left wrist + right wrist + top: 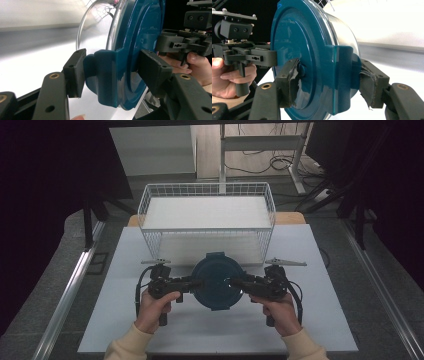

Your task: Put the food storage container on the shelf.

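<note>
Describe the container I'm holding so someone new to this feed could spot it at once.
Start at the white wire basket at the table's far side. Just in front of it, between the left gripper and right gripper, sits the round container. Its dark teal clip-on lid over a clear body sets it apart; nothing else here is coloured.

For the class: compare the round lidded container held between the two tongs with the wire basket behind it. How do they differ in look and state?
The container is round, with a dark teal lid and clear walls; the wire basket is rectangular, white open mesh. The container is closed by its lid; the basket is open-topped. The container is clamped by the left tongs and right tongs; the basket stands untouched. Both are over the table.
</note>
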Tool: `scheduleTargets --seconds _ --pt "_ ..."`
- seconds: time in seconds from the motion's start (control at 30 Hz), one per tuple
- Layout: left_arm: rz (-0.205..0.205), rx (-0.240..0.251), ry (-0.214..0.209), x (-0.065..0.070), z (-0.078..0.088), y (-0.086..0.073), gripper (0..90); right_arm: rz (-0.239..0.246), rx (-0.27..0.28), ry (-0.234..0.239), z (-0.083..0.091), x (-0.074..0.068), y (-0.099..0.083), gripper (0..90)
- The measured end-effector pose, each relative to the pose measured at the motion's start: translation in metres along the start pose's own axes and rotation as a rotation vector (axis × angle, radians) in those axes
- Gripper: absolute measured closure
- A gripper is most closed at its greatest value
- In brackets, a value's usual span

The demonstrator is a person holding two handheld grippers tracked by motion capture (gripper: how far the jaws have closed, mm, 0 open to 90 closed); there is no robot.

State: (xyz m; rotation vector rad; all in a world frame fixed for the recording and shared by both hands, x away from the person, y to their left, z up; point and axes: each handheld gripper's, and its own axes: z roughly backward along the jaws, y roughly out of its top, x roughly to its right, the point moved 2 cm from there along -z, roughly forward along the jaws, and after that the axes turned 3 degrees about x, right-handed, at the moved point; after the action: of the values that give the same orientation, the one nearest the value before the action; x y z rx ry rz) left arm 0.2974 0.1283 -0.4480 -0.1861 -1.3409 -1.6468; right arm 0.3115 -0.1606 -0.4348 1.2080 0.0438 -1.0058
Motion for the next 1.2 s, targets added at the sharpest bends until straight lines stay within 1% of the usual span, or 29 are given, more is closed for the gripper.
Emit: scheduleTargets --seconds 0.1,0.2,0.23,0.27,0.33,0.5,0.77,0.9,1.13,1.2 --pt "-0.001 0.004 -0.005 0.001 0.001 0.005 41.1 0.007 0.003 0.001 0.000 -0.001 0.005 38.3" --pt "-0.006 0.012 -0.006 0.004 0.004 0.013 41.2 0.023 0.008 -0.001 0.001 -0.004 0.014 38.3" --pt "-0.011 0.017 -0.004 0.005 0.005 0.015 41.2 0.027 0.008 0.001 0.001 -0.005 0.017 38.3" --pt "-0.025 0.023 0.002 0.007 0.007 0.019 41.2 0.029 0.009 0.003 0.002 -0.006 0.020 38.3" --pt "-0.035 0.029 0.005 0.010 0.010 0.024 41.2 0.034 0.013 0.009 0.002 -0.009 0.026 38.3" --pt "-0.042 0.045 0.008 0.014 0.016 0.038 41.2 0.050 0.028 0.013 0.002 -0.016 0.041 38.3" --pt "-0.080 0.064 0.010 0.023 0.028 0.060 41.2 0.086 0.050 0.021 0.004 -0.028 0.065 38.4" --pt "-0.094 0.067 0.015 0.027 0.034 0.068 41.2 0.095 0.056 0.026 0.004 -0.032 0.074 38.4" --pt "-0.105 0.080 0.018 0.029 0.039 0.082 41.2 0.110 0.063 0.033 0.002 -0.038 0.087 38.4" --pt "-0.108 0.081 0.017 0.030 0.040 0.086 41.1 0.117 0.072 0.031 0.002 -0.040 0.093 38.4"
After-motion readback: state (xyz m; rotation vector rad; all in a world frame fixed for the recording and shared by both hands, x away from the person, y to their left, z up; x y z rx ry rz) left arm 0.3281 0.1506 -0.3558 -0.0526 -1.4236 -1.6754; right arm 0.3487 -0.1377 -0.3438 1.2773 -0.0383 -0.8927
